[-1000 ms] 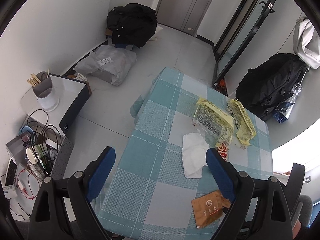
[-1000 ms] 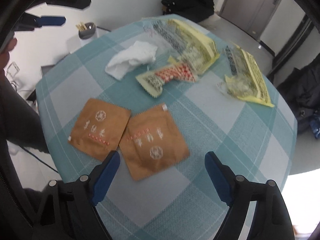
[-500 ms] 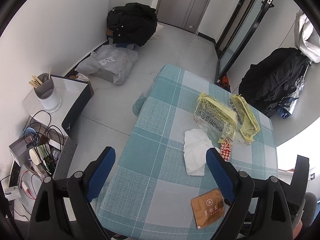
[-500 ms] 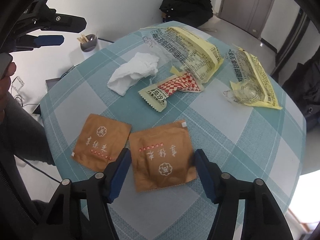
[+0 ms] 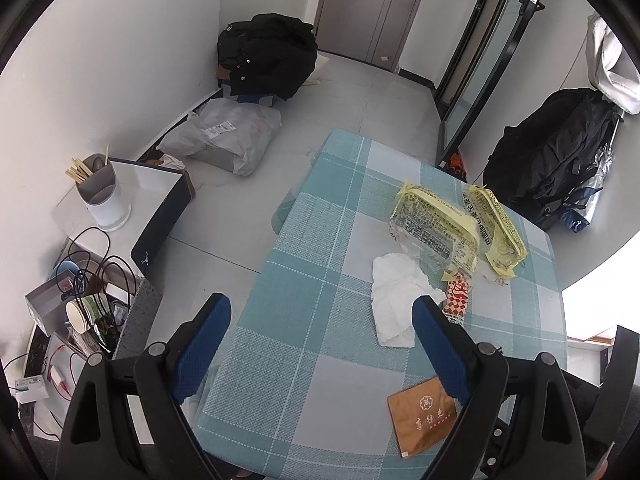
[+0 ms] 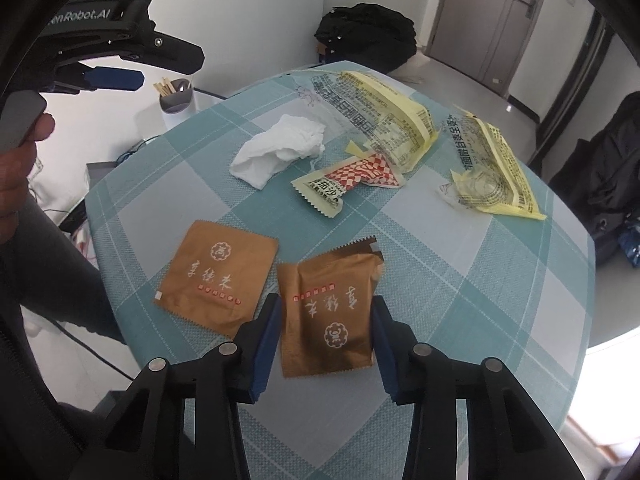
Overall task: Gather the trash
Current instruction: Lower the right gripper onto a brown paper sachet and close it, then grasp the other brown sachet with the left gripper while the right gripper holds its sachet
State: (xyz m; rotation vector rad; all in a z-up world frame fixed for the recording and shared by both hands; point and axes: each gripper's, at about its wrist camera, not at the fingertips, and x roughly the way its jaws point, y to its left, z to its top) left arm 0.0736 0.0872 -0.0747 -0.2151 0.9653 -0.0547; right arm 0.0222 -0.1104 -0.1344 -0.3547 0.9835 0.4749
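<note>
Trash lies on a teal checked tablecloth (image 6: 460, 280). My right gripper (image 6: 325, 312) is closing on a brown foil packet (image 6: 328, 308), which buckles between its blue pads. A second brown packet (image 6: 218, 270) lies flat to its left and also shows in the left wrist view (image 5: 422, 414). Farther off lie a white crumpled tissue (image 6: 280, 150), a red checked sachet (image 6: 344, 182) and two yellow wrappers (image 6: 384, 114) (image 6: 492, 166). My left gripper (image 5: 322, 320) is open and empty, high above the table's left side; it shows at the right wrist view's upper left (image 6: 114, 76).
Black bags (image 5: 266, 56) (image 5: 556, 156) and a grey parcel bag (image 5: 224, 134) lie on the floor. A side table (image 5: 136, 196) with a utensil holder (image 5: 100, 196) stands left of the table, with cables and cups below it.
My right gripper has moved down and closed its jaws onto the right brown packet, which now crumples. My left gripper has risen a little and stays open.
</note>
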